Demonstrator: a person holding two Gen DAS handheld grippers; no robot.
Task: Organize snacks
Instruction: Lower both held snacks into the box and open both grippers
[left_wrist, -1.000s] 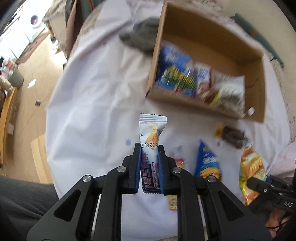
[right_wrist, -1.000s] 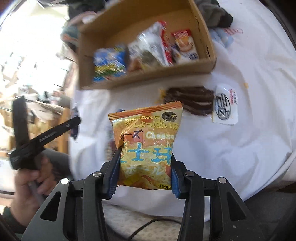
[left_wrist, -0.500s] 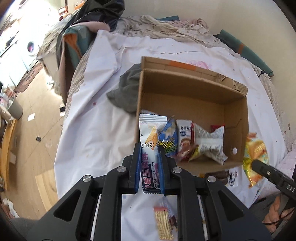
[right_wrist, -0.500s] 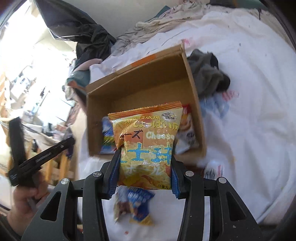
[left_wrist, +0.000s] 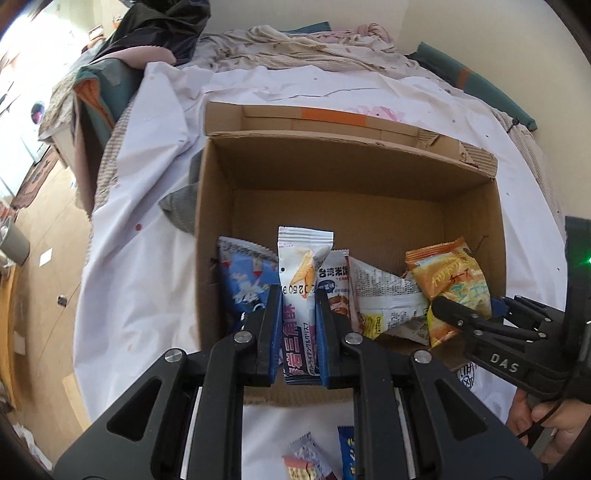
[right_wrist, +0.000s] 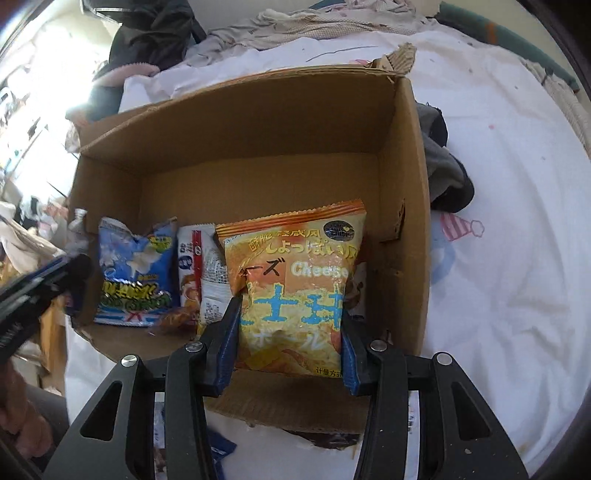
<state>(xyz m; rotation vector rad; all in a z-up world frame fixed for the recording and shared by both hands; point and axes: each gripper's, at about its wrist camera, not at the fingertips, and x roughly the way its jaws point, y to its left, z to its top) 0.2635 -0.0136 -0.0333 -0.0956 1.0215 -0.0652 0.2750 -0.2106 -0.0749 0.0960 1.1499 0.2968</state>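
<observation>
An open cardboard box (left_wrist: 351, 173) sits on a white sheet and also shows in the right wrist view (right_wrist: 258, 122). My left gripper (left_wrist: 298, 332) is shut on a narrow white snack packet (left_wrist: 303, 273), held over the box's front left part. My right gripper (right_wrist: 291, 343) is shut on an orange cheese snack bag (right_wrist: 295, 280), held over the box's front right part; this bag also shows in the left wrist view (left_wrist: 448, 277). Inside the box lie a blue bag (right_wrist: 136, 273), a white and red packet (right_wrist: 190, 266) and a white crumpled bag (left_wrist: 388, 299).
A grey cloth (right_wrist: 443, 166) lies beside the box. Loose snacks (left_wrist: 314, 458) lie on the sheet in front of the box. Rumpled bedding (left_wrist: 314, 44) lies behind it. The floor (left_wrist: 44, 258) drops away at the left.
Both grippers have moved forward from the sheet to over the box's front, each still holding its snack. The box now fills both views.
</observation>
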